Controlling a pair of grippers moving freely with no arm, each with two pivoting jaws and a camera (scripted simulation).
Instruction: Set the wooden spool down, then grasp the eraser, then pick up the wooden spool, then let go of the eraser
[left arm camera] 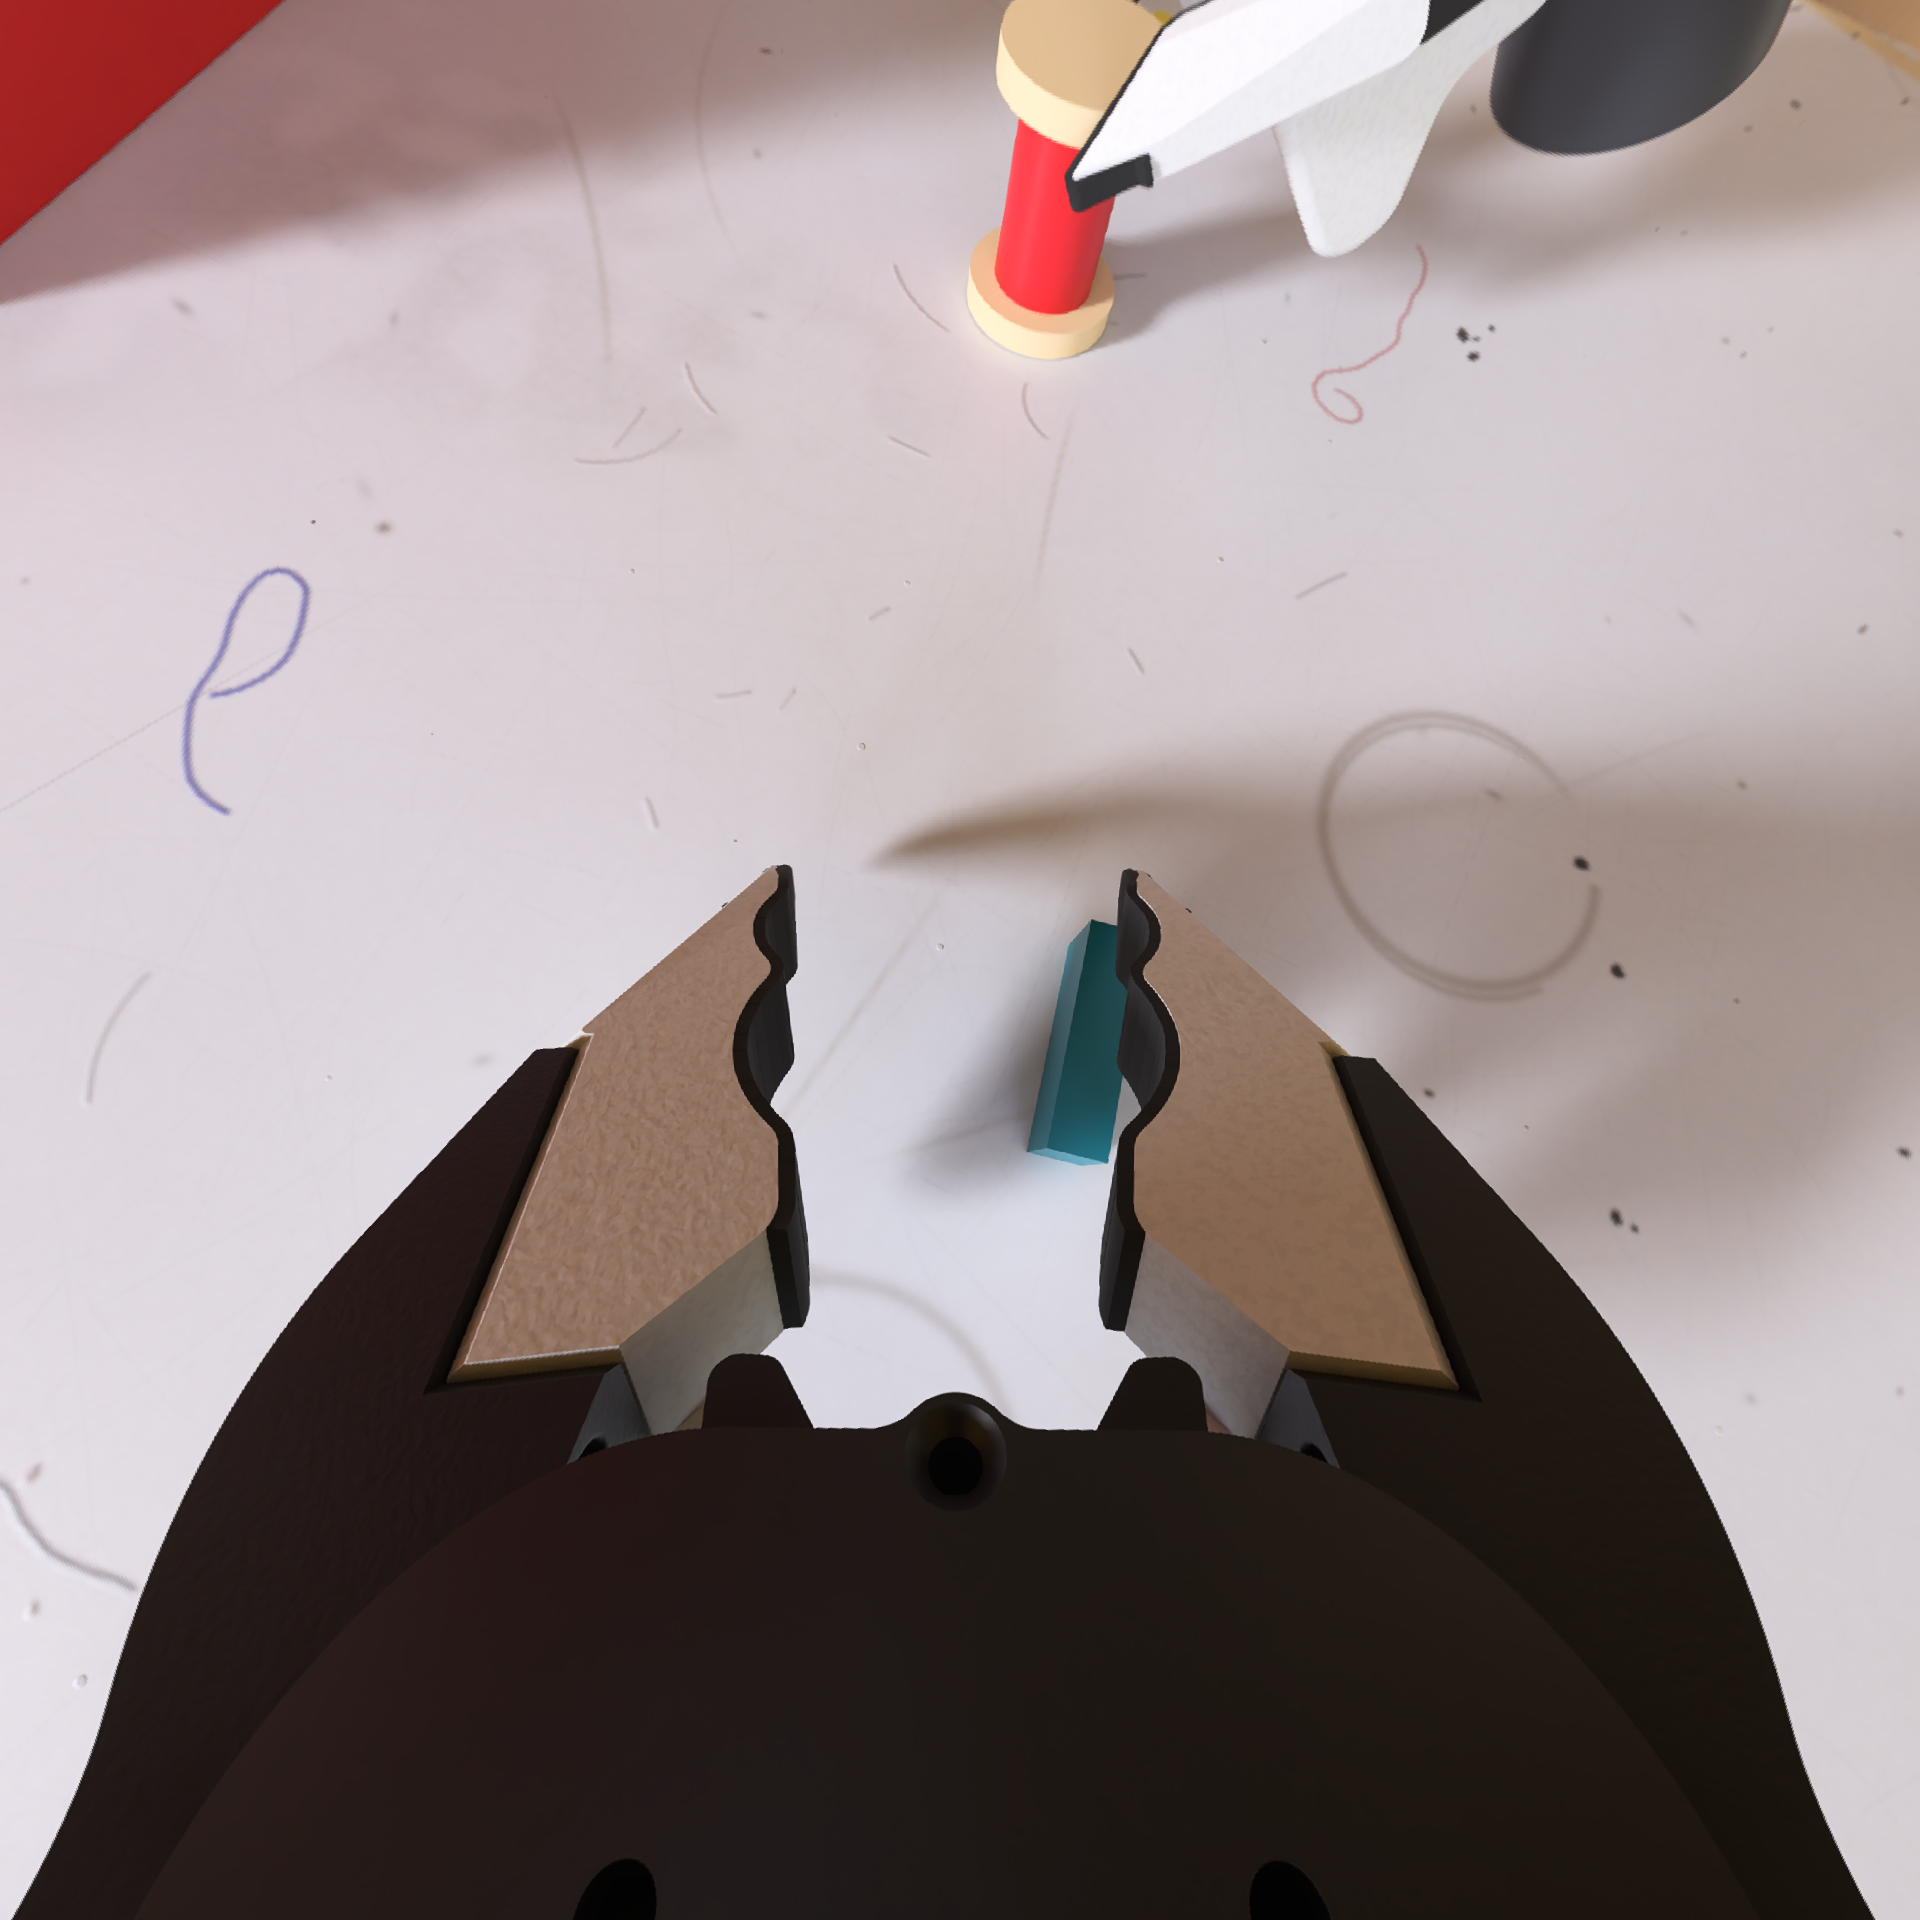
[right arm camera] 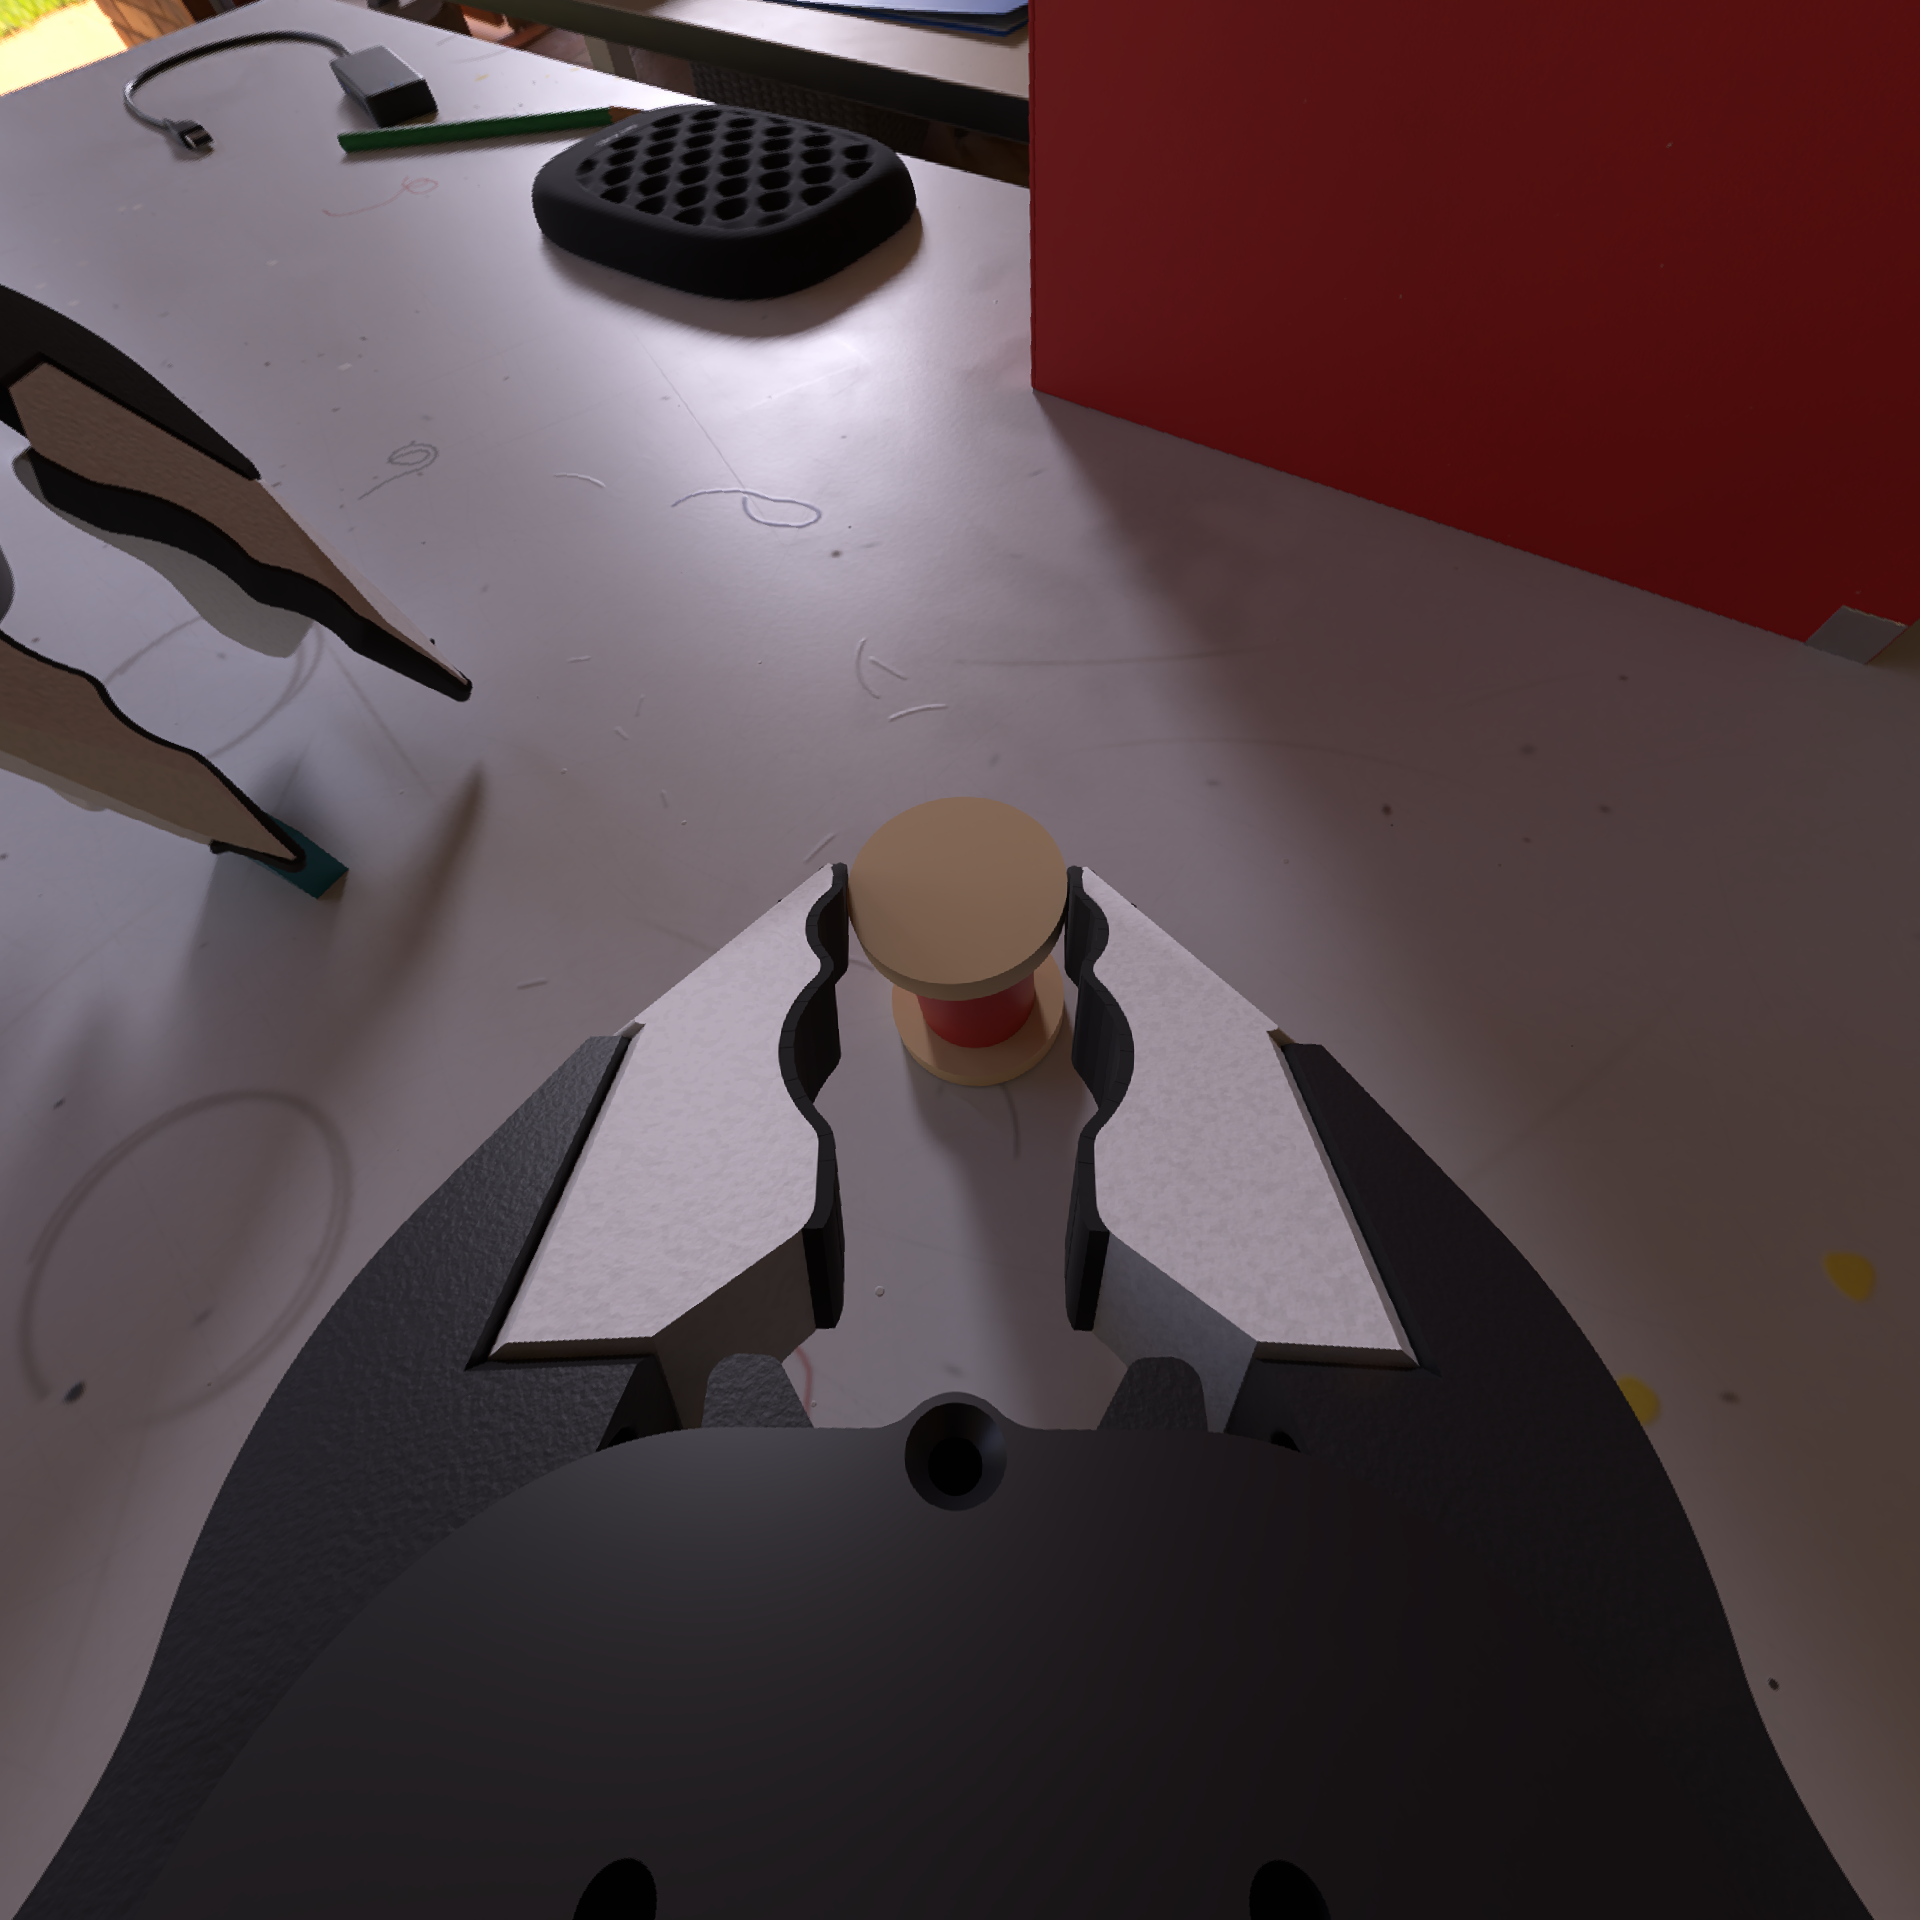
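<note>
The wooden spool (left arm camera: 1049,234), with a red core and pale flanges, stands upright on the white table (left arm camera: 623,623). My right gripper (right arm camera: 957,870) is open, with its white fingers on either side of the spool (right arm camera: 961,904); one white finger (left arm camera: 1226,94) crosses in front of the red core. The teal eraser (left arm camera: 1081,1049) lies flat on the table. My left gripper (left arm camera: 956,878) is open and low over it, and the eraser lies between the brown fingers, close against the right one. In the right wrist view the left gripper (right arm camera: 376,771) is at the left, over the eraser (right arm camera: 317,873).
A large red box (right arm camera: 1455,260) stands at the back right of the table and shows as a red corner (left arm camera: 94,94) in the left wrist view. A black perforated pad (right arm camera: 727,197), a green pencil (right arm camera: 478,130) and a cabled adapter (right arm camera: 379,83) lie at the far end.
</note>
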